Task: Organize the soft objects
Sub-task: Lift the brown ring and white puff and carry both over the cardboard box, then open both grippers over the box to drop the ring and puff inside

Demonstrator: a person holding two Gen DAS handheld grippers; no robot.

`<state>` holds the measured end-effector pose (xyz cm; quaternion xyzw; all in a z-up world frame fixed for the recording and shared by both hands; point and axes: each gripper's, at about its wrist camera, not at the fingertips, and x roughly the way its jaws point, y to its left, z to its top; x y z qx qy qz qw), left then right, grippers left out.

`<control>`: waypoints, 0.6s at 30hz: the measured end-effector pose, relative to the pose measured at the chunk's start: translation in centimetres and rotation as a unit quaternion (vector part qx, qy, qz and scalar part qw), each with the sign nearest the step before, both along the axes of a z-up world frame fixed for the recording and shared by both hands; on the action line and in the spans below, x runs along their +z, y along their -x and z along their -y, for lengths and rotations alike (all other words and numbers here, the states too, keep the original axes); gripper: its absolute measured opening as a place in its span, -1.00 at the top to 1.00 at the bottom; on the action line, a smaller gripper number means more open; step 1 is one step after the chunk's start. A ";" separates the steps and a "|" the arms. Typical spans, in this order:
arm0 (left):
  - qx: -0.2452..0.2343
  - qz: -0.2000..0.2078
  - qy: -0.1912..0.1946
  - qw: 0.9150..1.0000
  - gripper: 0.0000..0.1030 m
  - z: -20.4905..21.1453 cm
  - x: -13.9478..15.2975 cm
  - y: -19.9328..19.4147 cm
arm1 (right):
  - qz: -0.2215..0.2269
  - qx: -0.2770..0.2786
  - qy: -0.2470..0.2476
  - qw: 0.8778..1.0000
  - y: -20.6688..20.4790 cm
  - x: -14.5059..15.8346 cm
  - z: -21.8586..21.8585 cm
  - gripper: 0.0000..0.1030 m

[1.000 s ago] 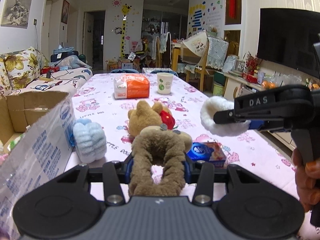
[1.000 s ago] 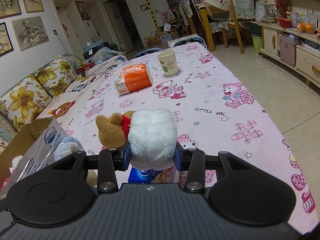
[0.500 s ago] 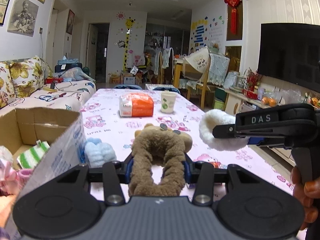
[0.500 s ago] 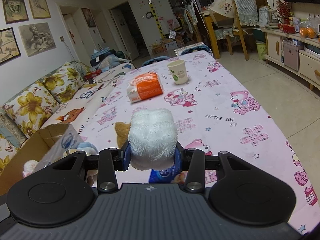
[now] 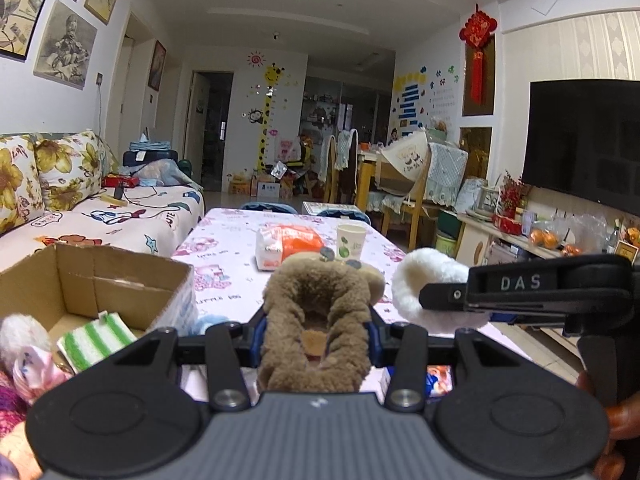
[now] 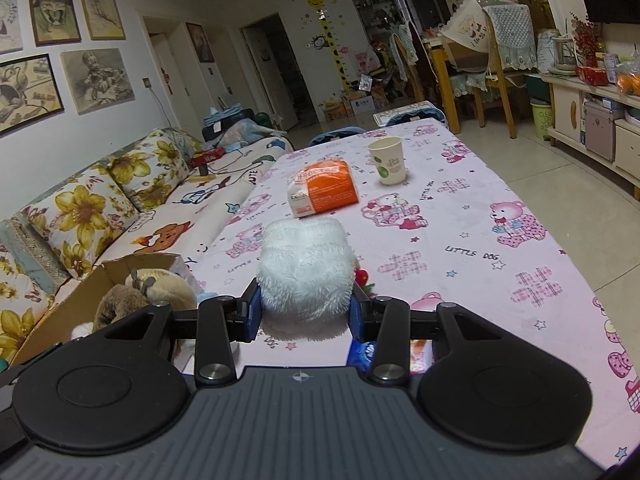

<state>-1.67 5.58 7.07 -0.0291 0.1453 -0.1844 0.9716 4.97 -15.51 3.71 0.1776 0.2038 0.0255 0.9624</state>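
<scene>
Both tongs are loaded. The left gripper (image 5: 316,334) is clamped on a brown plush (image 5: 316,320), and the right gripper (image 6: 306,314) is squeezed around a fluffy white plush (image 6: 306,268), both held up above the pink tablecloth (image 6: 480,240). The cardboard box (image 5: 92,280) sits off to the left with a striped green cloth (image 5: 94,338) and other soft stuff inside. Probably best to drop 1 at a time: get each plush fully over the opening, lower it, then let go so it doesn't snag the rim.
</scene>
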 end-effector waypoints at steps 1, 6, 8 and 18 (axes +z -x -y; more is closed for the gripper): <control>0.002 0.001 0.002 1.000 0.14 -0.1 0.1 0.0 | 0.001 0.001 0.000 1.000 0.0 0.0 0.0 0.01; 0.005 0.008 0.006 1.000 0.14 -0.3 0.3 0.1 | 0.005 0.006 0.000 1.000 0.1 0.1 0.1 0.01; 0.006 0.011 0.007 1.000 0.14 -0.4 0.3 0.2 | 0.006 0.009 0.000 1.000 0.2 0.1 0.1 0.01; 0.016 0.024 0.020 0.999 0.14 -1.5 0.9 0.5 | 0.009 0.025 -0.009 1.000 0.3 0.5 -0.1 0.01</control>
